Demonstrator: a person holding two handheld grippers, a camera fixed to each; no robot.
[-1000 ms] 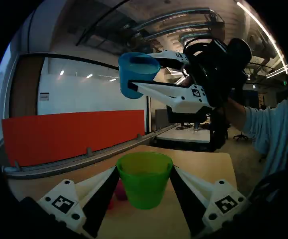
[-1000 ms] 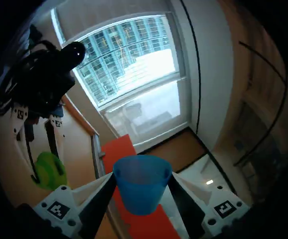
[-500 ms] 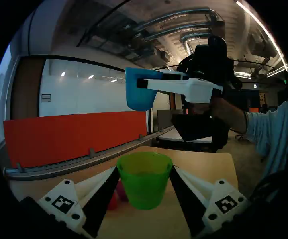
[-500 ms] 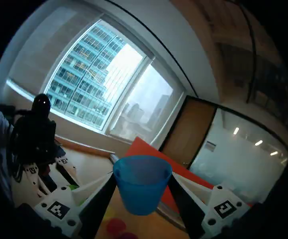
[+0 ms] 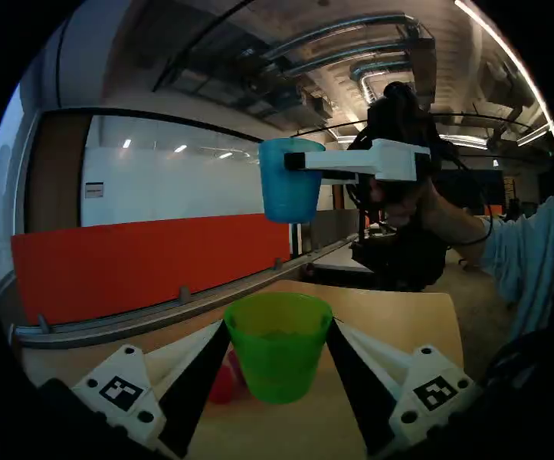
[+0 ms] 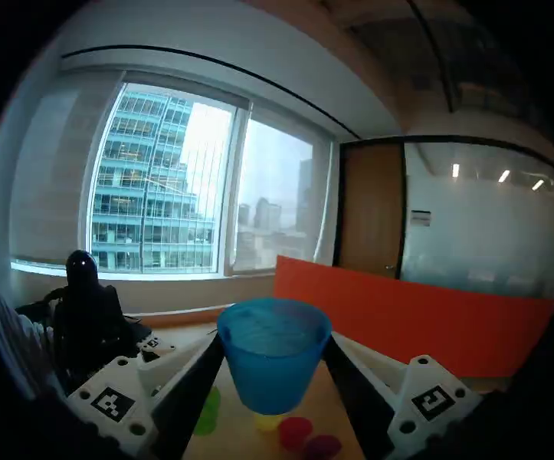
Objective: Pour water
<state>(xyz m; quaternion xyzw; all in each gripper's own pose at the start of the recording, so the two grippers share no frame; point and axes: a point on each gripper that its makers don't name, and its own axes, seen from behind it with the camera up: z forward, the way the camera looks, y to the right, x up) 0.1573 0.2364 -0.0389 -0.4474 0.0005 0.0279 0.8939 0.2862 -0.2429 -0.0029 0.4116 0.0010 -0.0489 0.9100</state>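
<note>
Blue cup [image 6: 273,368] upright, clamped in right hand-held gripper [image 6: 273,345].

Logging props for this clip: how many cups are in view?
2: green cup in the left claw, blue cup in the right claw. Coloured blobs on the table are unclear.

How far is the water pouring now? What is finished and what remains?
Seemingly done: the blue plastic cup, tipped over a second ago, is upright again in the right gripper, so the pour looks finished. In hand: the left gripper holds the green plastic cup lower down. Left: setting the cups down on the wooden table. Water inside either cup is too unclear to confirm.
</note>
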